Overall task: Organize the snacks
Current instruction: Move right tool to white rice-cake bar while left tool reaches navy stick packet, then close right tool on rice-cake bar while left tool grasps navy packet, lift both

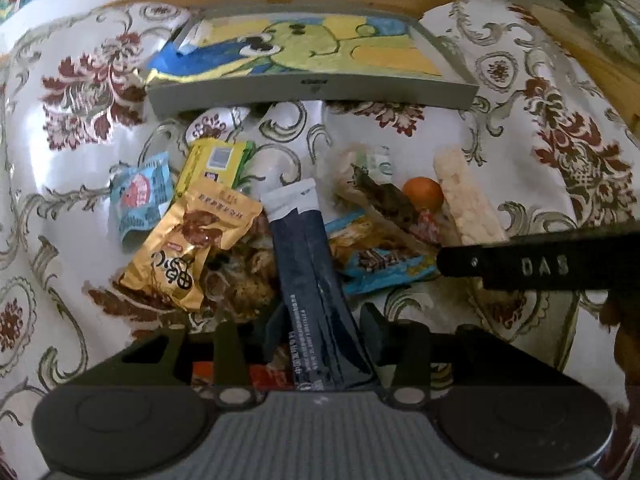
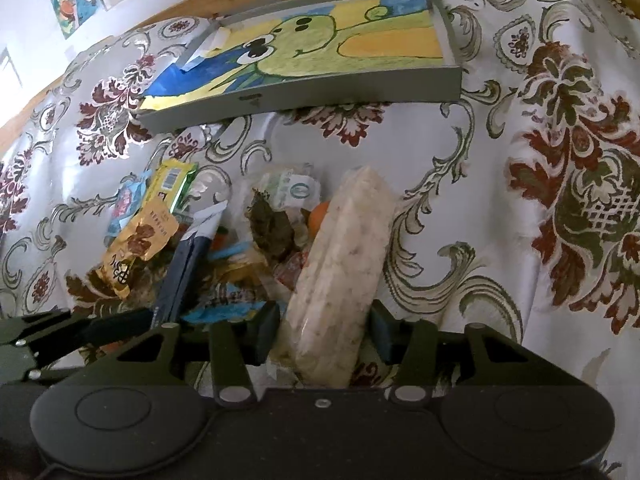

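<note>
Floral tablecloth (image 2: 480,208); rice bar (image 2: 340,280) between right gripper (image 2: 324,330) fingers

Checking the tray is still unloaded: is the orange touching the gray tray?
Apart. The left wrist view shows the orange in the snack pile, with bare tablecloth between it and the gray tray.

The left tongs (image 1: 323,330) reach forward and low, their two fingers (image 1: 374,330) spread a little, one on either side of a dark packet. The right tongs (image 2: 325,330) lie just beside them, pointing the same way, fingers (image 2: 267,330) likewise parted around a pale bar.
</note>
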The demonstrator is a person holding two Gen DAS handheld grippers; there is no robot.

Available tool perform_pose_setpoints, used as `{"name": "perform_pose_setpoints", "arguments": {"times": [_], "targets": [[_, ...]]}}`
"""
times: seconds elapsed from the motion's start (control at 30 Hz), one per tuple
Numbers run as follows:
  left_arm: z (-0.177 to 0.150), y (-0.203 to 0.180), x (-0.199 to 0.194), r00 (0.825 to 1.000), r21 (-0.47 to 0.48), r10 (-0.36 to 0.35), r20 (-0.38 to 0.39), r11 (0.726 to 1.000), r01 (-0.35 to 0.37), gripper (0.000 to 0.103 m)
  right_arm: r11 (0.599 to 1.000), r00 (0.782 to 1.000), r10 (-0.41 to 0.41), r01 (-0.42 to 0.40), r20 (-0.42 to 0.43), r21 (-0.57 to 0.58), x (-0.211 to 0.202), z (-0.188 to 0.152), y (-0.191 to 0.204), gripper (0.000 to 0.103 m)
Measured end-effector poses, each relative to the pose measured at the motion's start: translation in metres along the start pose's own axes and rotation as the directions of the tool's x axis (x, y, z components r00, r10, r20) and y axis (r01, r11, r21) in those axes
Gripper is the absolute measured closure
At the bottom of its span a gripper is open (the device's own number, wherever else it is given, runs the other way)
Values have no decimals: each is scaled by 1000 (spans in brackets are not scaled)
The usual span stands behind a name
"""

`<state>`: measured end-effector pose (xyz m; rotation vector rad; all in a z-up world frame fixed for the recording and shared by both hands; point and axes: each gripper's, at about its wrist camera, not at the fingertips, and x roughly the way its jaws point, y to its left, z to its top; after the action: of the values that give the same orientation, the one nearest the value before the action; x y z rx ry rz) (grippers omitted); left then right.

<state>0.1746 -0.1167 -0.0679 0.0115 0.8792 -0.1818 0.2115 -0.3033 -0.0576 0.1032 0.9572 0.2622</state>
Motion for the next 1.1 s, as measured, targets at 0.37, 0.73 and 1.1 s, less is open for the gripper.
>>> {"name": "perform_pose_setpoints", "arguments": {"times": [0.37,0.73,1.1], "targets": [[4,14,6,998,-131,-50,-40,990,44,59,997,999,33,-31,-19,66,4,3,-7,52],[5,13,-10,997,-189,-53,-48,981,43,70,991,998,-43,48,40,-128,-15,-7,22,57],[7,13,-34,998,-211,-58,9,976,59,72,937,974,-66,134,215,-322,-41,-15,47,58]]}}
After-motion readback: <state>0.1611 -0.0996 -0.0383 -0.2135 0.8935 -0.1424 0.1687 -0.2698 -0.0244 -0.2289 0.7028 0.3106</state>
